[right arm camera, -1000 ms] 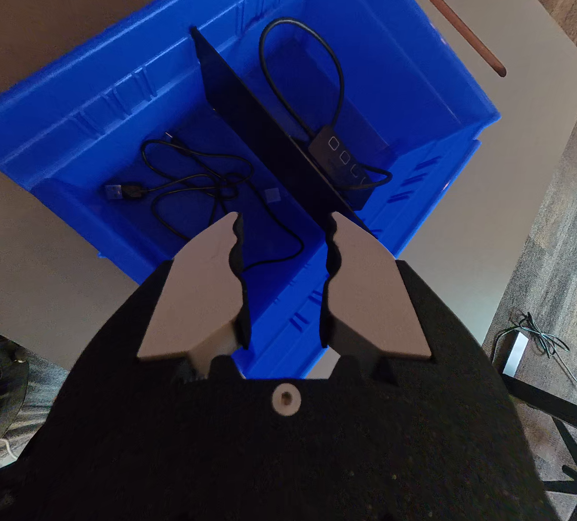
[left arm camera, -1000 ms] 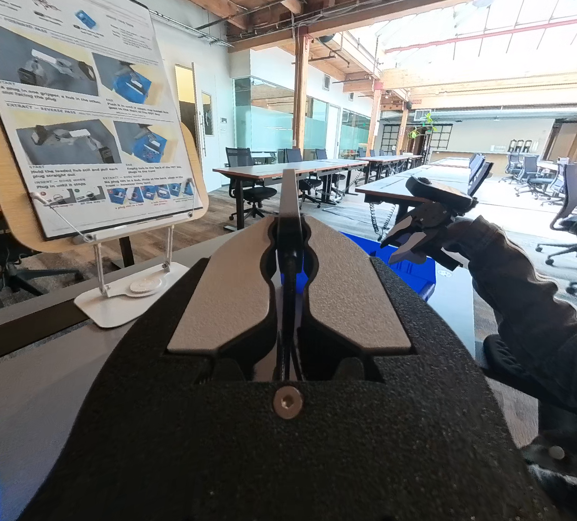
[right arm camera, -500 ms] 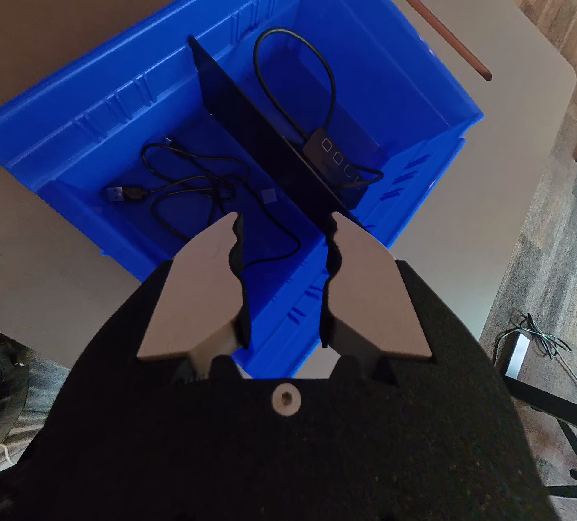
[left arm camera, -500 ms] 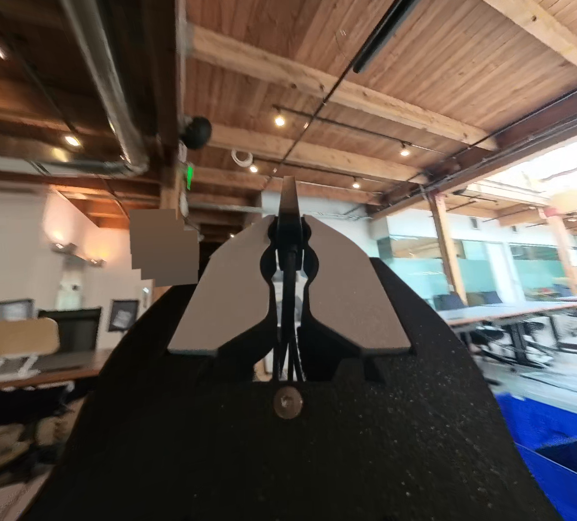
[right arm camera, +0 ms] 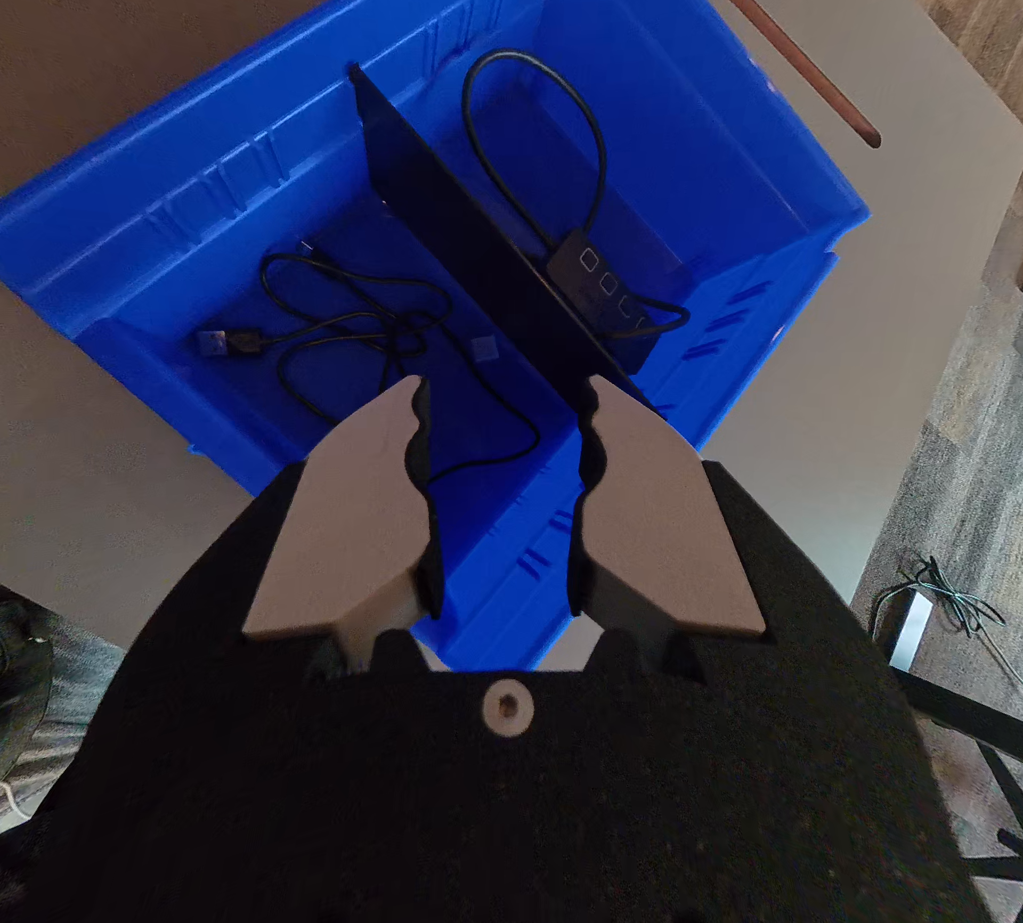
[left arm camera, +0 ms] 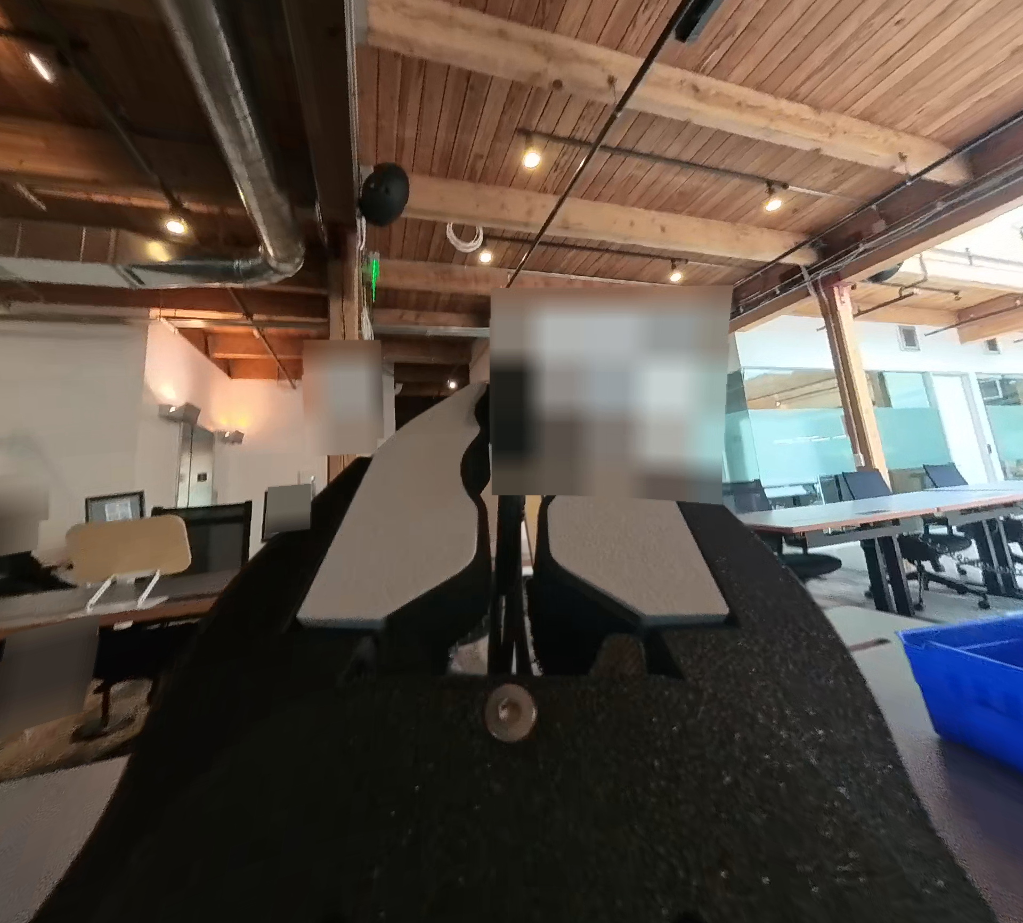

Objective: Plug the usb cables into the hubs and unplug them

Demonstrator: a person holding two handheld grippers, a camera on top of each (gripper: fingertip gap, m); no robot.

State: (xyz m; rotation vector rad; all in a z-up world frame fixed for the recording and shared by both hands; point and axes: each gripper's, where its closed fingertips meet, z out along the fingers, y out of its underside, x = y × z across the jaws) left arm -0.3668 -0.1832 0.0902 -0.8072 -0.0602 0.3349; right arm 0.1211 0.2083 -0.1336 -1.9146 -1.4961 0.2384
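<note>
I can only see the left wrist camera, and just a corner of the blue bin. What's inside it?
Observer: A black USB hub with a looped cord lies right of the black divider in the blue bin.
Operator: Where's the cable to plug in?
Observer: A loose black USB cable lies tangled in the other compartment, its plug lying free.
Operator: Is the other gripper holding anything?
Observer: No, the right gripper hovers above the bin, jaws open and empty.
</note>
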